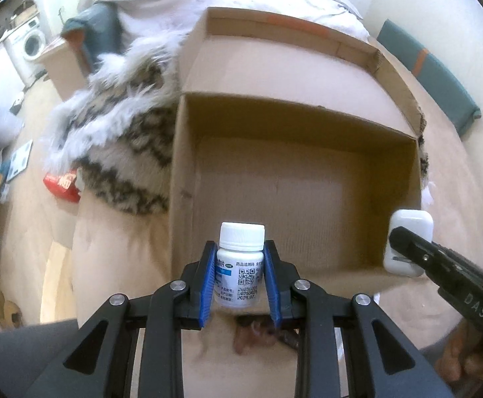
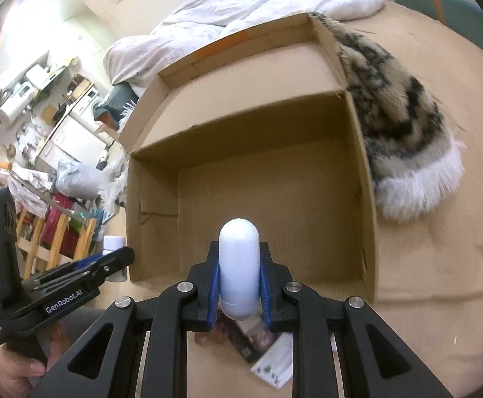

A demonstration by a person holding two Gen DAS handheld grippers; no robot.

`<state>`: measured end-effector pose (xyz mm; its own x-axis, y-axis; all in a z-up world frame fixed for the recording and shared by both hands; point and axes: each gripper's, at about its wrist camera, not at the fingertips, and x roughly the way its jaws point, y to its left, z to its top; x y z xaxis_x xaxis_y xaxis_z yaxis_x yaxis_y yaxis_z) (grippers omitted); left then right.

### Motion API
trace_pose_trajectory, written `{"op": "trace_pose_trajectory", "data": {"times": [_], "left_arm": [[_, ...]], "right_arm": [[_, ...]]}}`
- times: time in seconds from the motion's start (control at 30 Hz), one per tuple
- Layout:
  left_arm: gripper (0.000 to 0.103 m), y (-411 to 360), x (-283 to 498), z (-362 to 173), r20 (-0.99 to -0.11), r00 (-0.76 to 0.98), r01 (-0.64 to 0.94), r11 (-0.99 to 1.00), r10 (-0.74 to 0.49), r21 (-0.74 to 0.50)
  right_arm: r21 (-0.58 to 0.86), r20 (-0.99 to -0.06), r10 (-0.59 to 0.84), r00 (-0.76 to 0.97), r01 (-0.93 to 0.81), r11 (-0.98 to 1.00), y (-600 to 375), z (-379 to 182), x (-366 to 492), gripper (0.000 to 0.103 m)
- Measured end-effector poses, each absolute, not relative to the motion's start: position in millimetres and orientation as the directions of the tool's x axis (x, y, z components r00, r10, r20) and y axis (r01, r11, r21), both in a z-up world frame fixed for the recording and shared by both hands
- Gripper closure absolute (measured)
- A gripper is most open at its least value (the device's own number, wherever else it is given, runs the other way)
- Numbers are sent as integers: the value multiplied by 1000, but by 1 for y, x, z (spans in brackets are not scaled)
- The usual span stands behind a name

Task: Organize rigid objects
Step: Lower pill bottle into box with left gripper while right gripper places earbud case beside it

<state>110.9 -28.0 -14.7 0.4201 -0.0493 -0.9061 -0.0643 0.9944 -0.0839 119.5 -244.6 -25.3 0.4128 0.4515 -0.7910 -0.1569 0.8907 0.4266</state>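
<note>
Blue-padded, the left gripper (image 1: 240, 265) tilts steeply down in the left wrist view and clamps a white pill bottle (image 1: 240, 265) by its label, cap upward, over the near wall of an open cardboard box (image 1: 188, 172). The box's bare floor lies just beyond the fingertips. To the right of these tongs the right gripper (image 1: 404, 248) reaches in slanted, clenched on a white earbud case (image 1: 409, 242) at the box's right corner. A furry patterned throw (image 1: 125, 132) lies left of the box.

From the right wrist view, the right gripper (image 2: 240, 275) angles down toward the box (image 2: 361, 172), its blue pads pressed on the rounded earbud case (image 2: 239, 272), which stands upright between them. Left of these tongs, a person's hand (image 2: 12, 371) grips the handle of the left gripper (image 2: 115, 258), the bottle (image 2: 114, 243) half hidden behind its fingers.
</note>
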Motion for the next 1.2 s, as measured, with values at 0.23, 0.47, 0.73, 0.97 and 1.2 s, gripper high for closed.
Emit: {"op": "trace_pose_trajectory", "data": {"times": [0.23, 0.47, 0.73, 0.97, 1.2], "left_arm": [[78, -44, 140, -49, -912, 409, -35, 999, -22, -39], [78, -41, 152, -83, -933, 358, -55, 998, -20, -42], [78, -50, 160, -103, -940, 340, -15, 1000, -6, -12], [78, -58, 166, -117, -944, 331, -12, 1000, -3, -7], [78, -61, 172, -122, -943, 334, -19, 1000, 10, 3]], "right_arm": [[400, -825, 431, 367, -160, 902, -234, -53, 154, 81], [393, -843, 427, 327, -167, 904, -225, -84, 158, 81], [372, -879, 397, 264, -143, 917, -223, -112, 166, 81], [343, -902, 366, 231, -133, 930, -220, -127, 170, 81], [338, -903, 360, 234, -132, 932, -218, -127, 168, 81]]}}
